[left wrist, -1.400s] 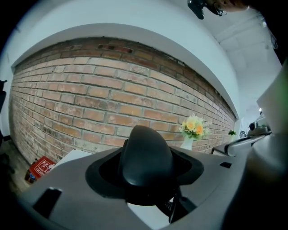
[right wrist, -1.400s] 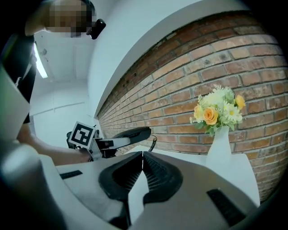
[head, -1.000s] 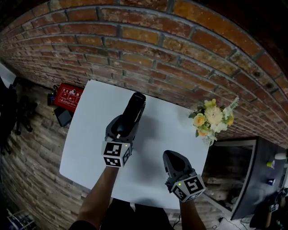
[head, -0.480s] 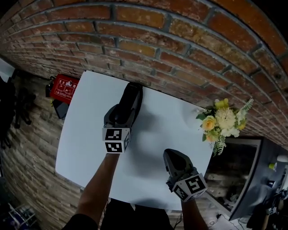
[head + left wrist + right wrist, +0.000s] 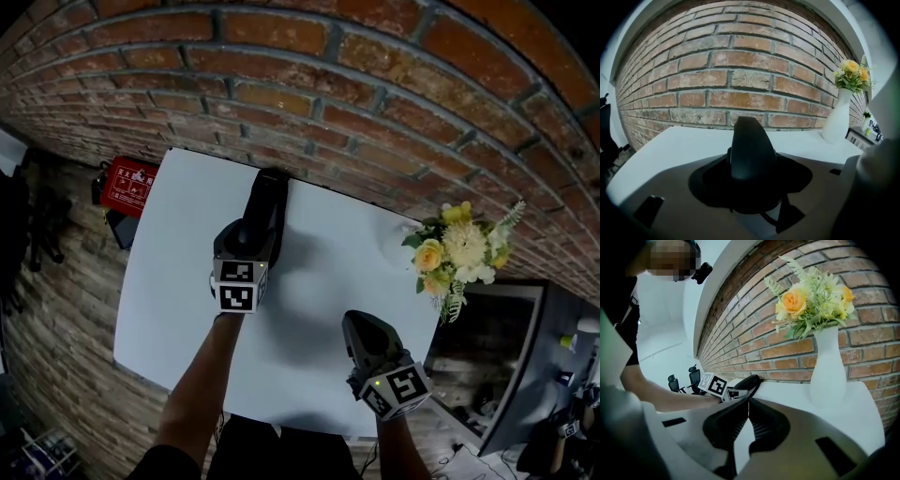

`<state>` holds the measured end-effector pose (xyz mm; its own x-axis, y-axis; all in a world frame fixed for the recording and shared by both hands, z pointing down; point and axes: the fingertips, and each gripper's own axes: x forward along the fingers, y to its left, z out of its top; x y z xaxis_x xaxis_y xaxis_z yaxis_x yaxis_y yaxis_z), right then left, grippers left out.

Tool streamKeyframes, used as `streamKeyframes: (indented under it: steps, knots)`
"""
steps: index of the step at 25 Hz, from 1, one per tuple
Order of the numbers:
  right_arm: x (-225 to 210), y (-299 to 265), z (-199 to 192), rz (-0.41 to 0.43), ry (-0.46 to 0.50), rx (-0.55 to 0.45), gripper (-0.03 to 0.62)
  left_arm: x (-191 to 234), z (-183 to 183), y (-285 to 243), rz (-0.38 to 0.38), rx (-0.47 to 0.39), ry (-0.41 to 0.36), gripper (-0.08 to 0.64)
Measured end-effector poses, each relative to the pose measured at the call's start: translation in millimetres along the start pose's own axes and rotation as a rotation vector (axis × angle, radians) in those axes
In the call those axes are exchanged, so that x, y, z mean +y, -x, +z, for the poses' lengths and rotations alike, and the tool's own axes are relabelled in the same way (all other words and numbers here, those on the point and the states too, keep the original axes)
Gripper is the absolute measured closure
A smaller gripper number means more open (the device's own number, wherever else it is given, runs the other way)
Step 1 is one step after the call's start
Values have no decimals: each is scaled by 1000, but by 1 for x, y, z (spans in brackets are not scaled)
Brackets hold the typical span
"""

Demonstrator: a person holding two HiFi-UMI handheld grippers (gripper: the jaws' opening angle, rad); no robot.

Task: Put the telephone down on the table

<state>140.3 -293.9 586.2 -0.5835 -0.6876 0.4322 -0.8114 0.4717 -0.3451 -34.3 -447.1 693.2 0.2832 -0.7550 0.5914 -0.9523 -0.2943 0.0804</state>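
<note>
The black telephone handset (image 5: pixel 266 200) points toward the brick wall at the back edge of the white table (image 5: pixel 178 281). My left gripper (image 5: pixel 255 232) is shut on its near end; in the left gripper view the telephone (image 5: pixel 747 147) sticks out forward from between the jaws. In the right gripper view the telephone (image 5: pixel 749 380) lies low over the tabletop by the wall; whether it touches I cannot tell. My right gripper (image 5: pixel 358 325) hovers over the table's front right, shut with nothing in it, its pads (image 5: pixel 759 420) meeting.
A white vase of yellow flowers (image 5: pixel 448 253) stands at the table's back right corner. The brick wall (image 5: pixel 375 103) runs right behind the table. A red box (image 5: pixel 127 185) sits on the floor left of the table.
My left gripper has carried the telephone down and toward the wall, so the handset now lies flatter over the back edge. The right gripper has sunk slightly.
</note>
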Motion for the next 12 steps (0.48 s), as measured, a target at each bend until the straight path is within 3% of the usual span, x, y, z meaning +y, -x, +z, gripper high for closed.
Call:
streamKeyframes:
  steps: [12]
  knots:
    - [5, 23, -6, -47, -10, -18, 571, -1, -6, -9, 38, 77, -66, 279]
